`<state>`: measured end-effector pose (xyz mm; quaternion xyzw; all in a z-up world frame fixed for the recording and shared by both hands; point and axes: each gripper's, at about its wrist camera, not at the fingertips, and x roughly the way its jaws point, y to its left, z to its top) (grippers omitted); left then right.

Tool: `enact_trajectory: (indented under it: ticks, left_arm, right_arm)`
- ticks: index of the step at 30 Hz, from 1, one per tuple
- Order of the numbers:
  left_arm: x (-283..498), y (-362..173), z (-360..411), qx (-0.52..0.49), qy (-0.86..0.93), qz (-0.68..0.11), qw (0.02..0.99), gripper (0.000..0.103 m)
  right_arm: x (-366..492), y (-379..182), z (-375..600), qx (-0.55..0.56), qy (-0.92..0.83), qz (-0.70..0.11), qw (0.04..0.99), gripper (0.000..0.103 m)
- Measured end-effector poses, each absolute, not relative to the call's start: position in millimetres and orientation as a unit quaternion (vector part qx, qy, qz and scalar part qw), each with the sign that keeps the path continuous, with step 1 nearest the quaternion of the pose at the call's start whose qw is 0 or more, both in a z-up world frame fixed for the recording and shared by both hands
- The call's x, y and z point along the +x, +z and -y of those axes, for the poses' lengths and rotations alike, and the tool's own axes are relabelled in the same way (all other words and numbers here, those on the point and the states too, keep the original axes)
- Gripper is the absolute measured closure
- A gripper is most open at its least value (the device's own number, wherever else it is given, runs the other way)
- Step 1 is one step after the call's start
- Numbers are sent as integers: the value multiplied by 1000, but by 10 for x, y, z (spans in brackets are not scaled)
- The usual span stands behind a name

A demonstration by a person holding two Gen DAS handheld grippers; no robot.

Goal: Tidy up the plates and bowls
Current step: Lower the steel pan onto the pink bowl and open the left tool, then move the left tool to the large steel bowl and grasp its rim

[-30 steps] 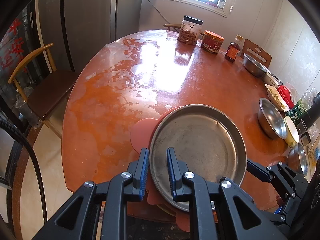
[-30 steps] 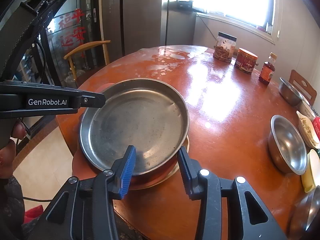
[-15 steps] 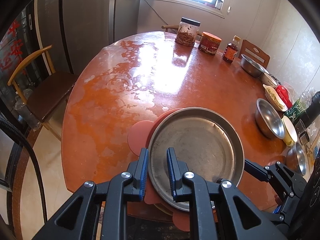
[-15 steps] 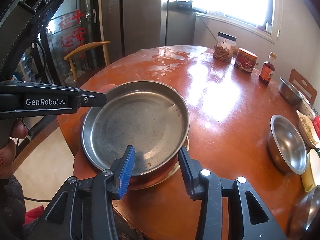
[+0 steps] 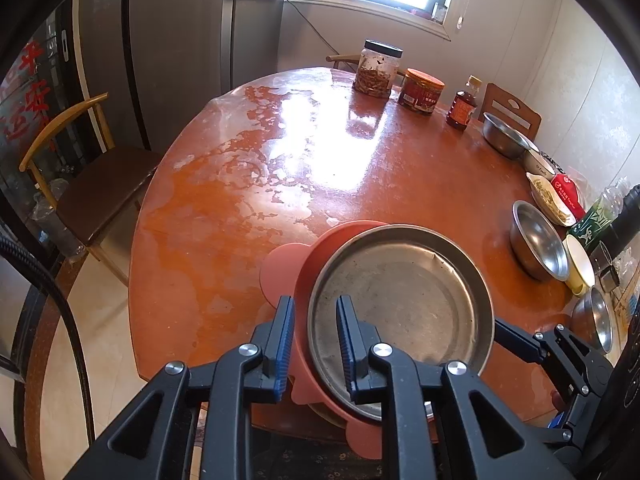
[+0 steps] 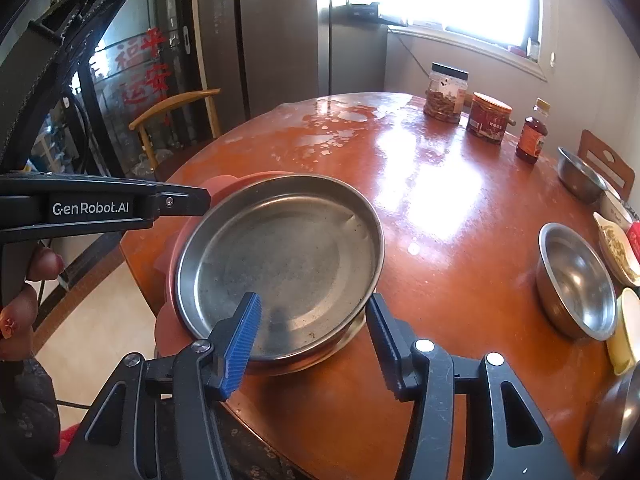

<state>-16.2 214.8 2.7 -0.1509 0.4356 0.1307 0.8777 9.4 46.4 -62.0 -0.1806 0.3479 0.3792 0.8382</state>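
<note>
A round steel plate (image 5: 404, 300) (image 6: 280, 256) lies on top of a pink plate (image 5: 308, 260) (image 6: 173, 268) and a lower plate (image 6: 354, 330) at the near edge of the red table (image 5: 360, 184). My left gripper (image 5: 315, 302) straddles the left rims of the steel and pink plates. Its pads sit close against them and its jaws are starting to open. One of its fingers (image 6: 180, 202) reaches in from the left. My right gripper (image 6: 314, 300) straddles the near rim with its jaws opening, and the pads are off the plate. Its fingers (image 5: 516, 342) show at the right.
Steel bowls (image 6: 576, 280) (image 6: 580, 176), a yellow bowl (image 6: 628, 328) and a dish of food (image 6: 616, 248) line the table's right side. Two jars (image 6: 446, 94) (image 6: 490, 118) and a bottle (image 6: 532, 136) stand at the back. A chair (image 6: 172, 120) is to the left. A hand (image 6: 24, 292) holds the left gripper.
My right gripper's jaws have spread wider around the near rim. The left jaws have parted slightly. More of the pink plate's rim now shows to the left of the steel plate.
</note>
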Motion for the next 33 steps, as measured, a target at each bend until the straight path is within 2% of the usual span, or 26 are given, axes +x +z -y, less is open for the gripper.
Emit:
enact_trajectory:
  ticks: [4, 8, 17, 21, 33]
  left_arm:
    - [-172, 49, -2136, -151, 131, -433, 879, 79]
    - [-195, 85, -2120, -151, 130, -428, 881, 70]
    - [-194, 148, -2076, -152, 129, -420, 886, 67]
    - [-187, 197, -2019, -150, 126, -415, 889, 57]
    - [-56, 326, -1678, -134, 106, -409, 896, 55]
  right_arm:
    - [83, -612, -452, -178, 377, -349, 840, 46]
    - [83, -580, -420, -172, 373, -344, 844, 46]
    - [97, -513, -320, -158, 364, -339, 853, 41]
    - [115, -467, -241, -150, 359, -335, 858, 39]
    - [158, -340, 144, -117, 336, -326, 876, 37]
